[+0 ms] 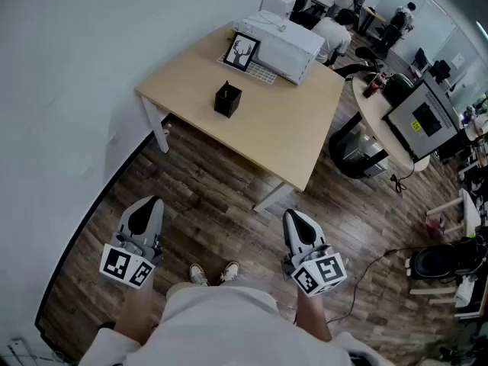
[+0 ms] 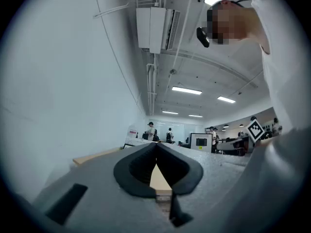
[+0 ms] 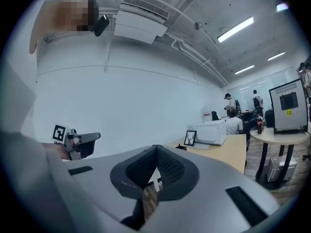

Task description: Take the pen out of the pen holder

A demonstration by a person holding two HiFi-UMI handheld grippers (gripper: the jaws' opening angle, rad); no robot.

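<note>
The black pen holder (image 1: 227, 98) stands on the light wooden table (image 1: 290, 128), far ahead of both grippers; the right gripper view shows the pen holder (image 3: 181, 147) as a small dark shape. Any pen in it is too small to make out. My left gripper (image 1: 150, 202) and right gripper (image 1: 293, 215) hang over the wood floor near my feet, well short of the table. In the left gripper view my left gripper (image 2: 156, 145) has its jaws met at the tip with nothing between them. In the right gripper view my right gripper (image 3: 155, 148) is likewise shut and empty.
A framed deer picture (image 1: 242, 52) and a white machine (image 1: 282, 36) sit at the table's far side. A white wall (image 1: 69, 90) runs along the left. A round table with a monitor (image 1: 418, 117), chairs, floor cables and several people fill the right and back.
</note>
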